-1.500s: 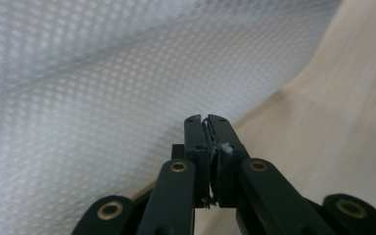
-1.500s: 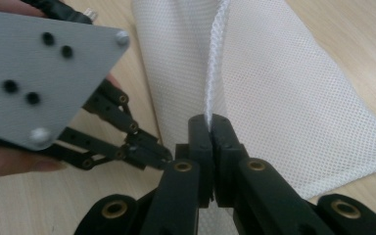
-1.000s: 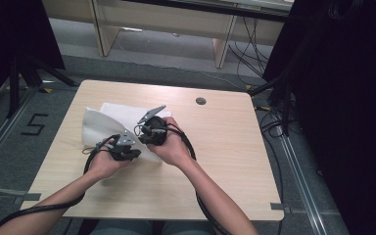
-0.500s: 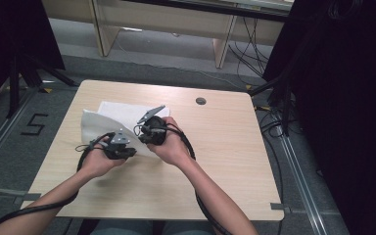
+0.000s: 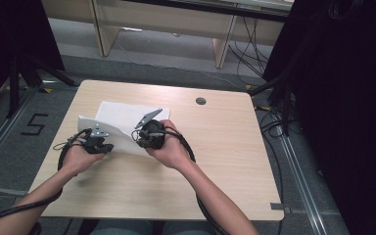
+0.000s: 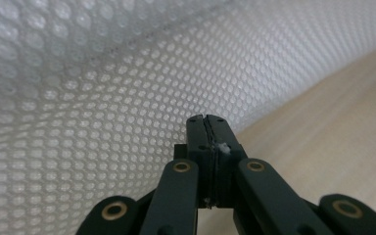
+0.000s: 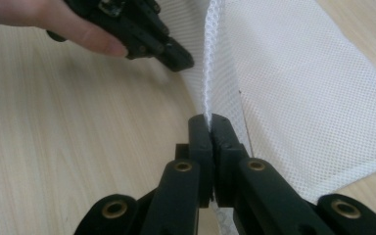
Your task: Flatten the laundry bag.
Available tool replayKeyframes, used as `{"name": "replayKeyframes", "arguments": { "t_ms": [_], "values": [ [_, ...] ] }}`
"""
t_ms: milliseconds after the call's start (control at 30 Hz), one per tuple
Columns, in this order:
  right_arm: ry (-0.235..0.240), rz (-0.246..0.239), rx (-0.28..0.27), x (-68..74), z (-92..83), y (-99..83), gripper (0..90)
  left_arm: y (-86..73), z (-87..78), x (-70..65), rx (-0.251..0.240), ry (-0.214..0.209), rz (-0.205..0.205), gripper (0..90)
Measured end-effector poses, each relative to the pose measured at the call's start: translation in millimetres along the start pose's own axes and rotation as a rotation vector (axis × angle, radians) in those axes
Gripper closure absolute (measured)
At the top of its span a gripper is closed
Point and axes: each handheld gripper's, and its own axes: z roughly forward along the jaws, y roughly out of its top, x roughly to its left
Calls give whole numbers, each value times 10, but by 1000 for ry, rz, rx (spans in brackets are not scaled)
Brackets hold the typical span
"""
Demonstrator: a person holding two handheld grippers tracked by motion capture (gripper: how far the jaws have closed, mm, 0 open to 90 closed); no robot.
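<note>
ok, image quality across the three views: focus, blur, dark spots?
High view: even light, table sharp, right side black. Left gripper view: mesh cloth soft and blurred up close. Right gripper view: mesh weave crisp, the hand at top left slightly soft.

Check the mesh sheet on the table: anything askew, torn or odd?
No tear visible. The white mesh sheet isn't flat: its near edge is pinched up into a ridge between the shut left gripper and right gripper, the rest lying slightly skewed on the table.

Wood table (image 5: 235, 161) w/ round grommet (image 5: 200, 101); floor marking "5" (image 5: 35, 125); cables (image 5: 254, 44) behind.
</note>
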Motion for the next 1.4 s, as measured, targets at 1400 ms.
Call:
{"name": "replayKeyframes", "arguments": {
  "t_ms": [1400],
  "values": [
    [84,-62,68,373,292,-201,899,-608,-1139,278,-289,250,-276,759]
  ]
}}
